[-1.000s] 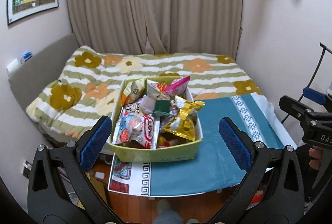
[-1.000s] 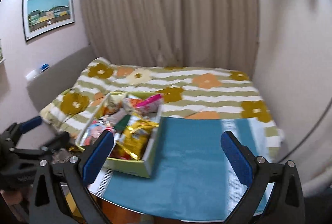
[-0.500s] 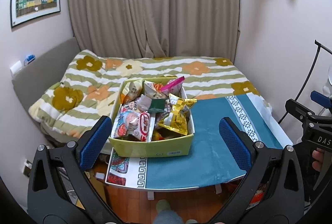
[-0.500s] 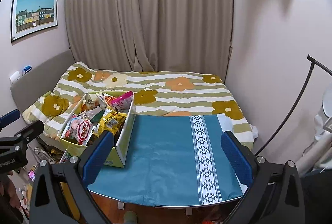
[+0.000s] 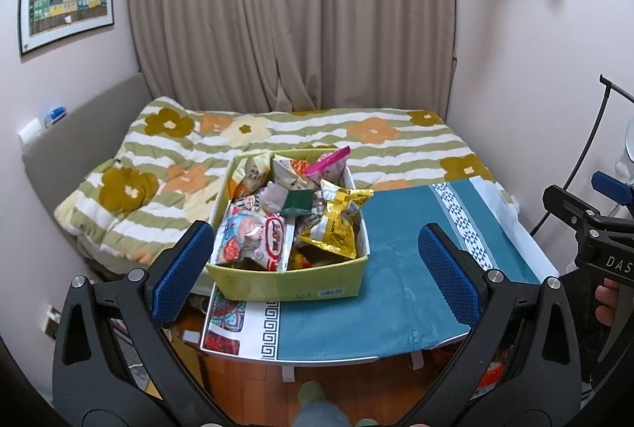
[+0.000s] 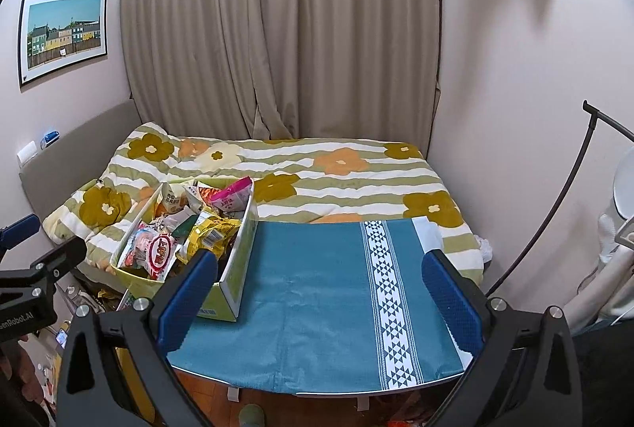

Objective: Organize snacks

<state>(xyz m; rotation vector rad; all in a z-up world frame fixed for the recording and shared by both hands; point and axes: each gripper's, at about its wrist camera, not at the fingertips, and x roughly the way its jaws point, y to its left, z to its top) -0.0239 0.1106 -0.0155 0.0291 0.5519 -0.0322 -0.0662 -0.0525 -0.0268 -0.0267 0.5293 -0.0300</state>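
A yellow-green cardboard box (image 5: 289, 282) (image 6: 233, 280) stuffed with several snack packets stands on the left part of a small table covered by a teal cloth (image 5: 396, 288) (image 6: 325, 292). On top lie a gold packet (image 5: 337, 219) (image 6: 210, 233), a pink packet (image 5: 327, 165) (image 6: 233, 197) and a red-and-white packet (image 5: 253, 241) (image 6: 156, 252). My left gripper (image 5: 315, 268) is open, held back from the box with nothing between its blue pads. My right gripper (image 6: 317, 292) is open over the bare cloth, right of the box.
A bed with a flowered, striped quilt (image 5: 277, 134) (image 6: 317, 165) lies behind the table, curtains (image 6: 277, 31) beyond it. A black curved stand (image 6: 554, 213) rises at the right wall. Wooden floor and a foot (image 5: 313, 393) show below the table's near edge.
Both grippers have pulled back and steadied, so the whole table shows. The right view swung rightward, away from the box and toward the bare cloth. Both stay open.
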